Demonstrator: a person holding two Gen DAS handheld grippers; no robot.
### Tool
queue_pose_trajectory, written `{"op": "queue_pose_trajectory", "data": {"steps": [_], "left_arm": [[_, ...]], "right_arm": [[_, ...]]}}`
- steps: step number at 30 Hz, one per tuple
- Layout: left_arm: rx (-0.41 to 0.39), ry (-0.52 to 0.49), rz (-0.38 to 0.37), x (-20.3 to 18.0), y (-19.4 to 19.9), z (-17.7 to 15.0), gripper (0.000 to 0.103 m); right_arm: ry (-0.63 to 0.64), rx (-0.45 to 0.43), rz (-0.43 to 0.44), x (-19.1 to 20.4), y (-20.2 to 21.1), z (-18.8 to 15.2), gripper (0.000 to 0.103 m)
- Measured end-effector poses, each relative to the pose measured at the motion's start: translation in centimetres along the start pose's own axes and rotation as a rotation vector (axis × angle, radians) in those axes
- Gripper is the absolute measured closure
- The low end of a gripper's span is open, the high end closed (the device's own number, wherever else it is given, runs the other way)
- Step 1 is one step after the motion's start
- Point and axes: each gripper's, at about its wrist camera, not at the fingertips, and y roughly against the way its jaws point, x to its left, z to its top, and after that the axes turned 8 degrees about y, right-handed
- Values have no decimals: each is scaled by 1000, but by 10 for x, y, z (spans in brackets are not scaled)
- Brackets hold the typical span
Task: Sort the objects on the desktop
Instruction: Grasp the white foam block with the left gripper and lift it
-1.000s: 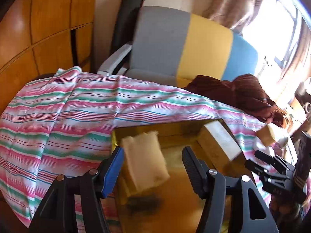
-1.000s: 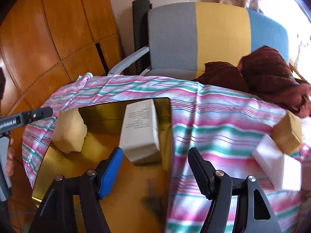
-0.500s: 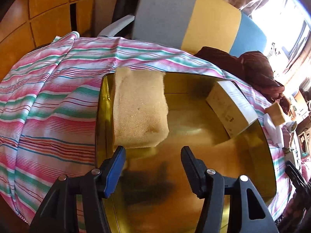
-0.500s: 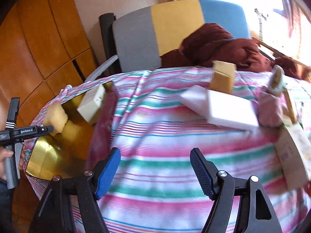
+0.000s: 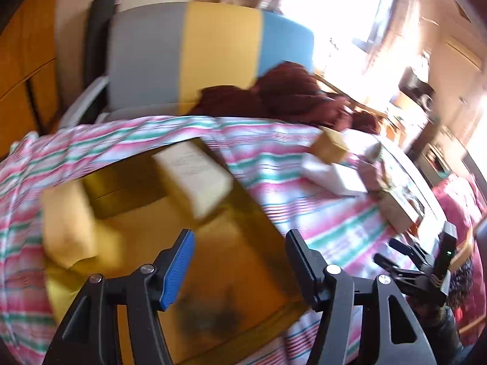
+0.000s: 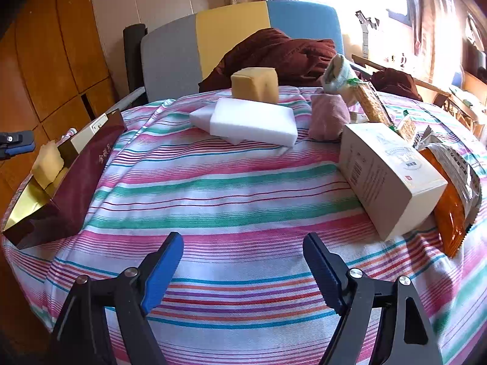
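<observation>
Both hand-held grippers, left point(image 5: 239, 261) and right point(image 6: 243, 269), are gaping wide with nothing between their fingers. The left is hovering over a gold-lined box point(image 5: 243, 243) holding a yellow sponge point(image 5: 65, 228) and a pale carton point(image 5: 194, 173). More sponges point(image 6: 254, 120) and a white carton point(image 6: 386, 176) are lying on the striped bench point(image 6: 228, 188).

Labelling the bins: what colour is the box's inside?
Shiny gold inside the box; clearest in the left wrist view.
</observation>
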Motion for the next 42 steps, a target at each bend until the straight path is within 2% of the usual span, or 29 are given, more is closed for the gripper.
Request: {"op": "queue_pose_trajectory", "data": {"steps": [2,8,13,17,25,34,36,42], "left_arm": [[26,-72,-23,-35,-20,4,40],[104,-353,-33,-128,-78,11,38],[147,-522,-26,-171,-109,17,38],[164,-627,-21,-197,-132,25,38],[199,-727,-40,-210,-167,35,38],[227,-820,-64,-218,-188,49,34],[246,-843,-76,-221,-192,48,31],[282,-905,-96,-228,-200,42,31]], "right_arm": [[5,-6,-12,-5,-1,-5,19],[-20,-63,67,-11,2,-9,9],[-50,-99,145,-17,3,-12,2],[-53,-107,167,-17,2,-11,0],[-87,-130,213,-24,1,-13,0],[-91,-133,225,-24,-1,-12,0],[-92,-133,228,-25,-1,-12,0],[-91,-129,229,-25,-3,-12,0]]}}
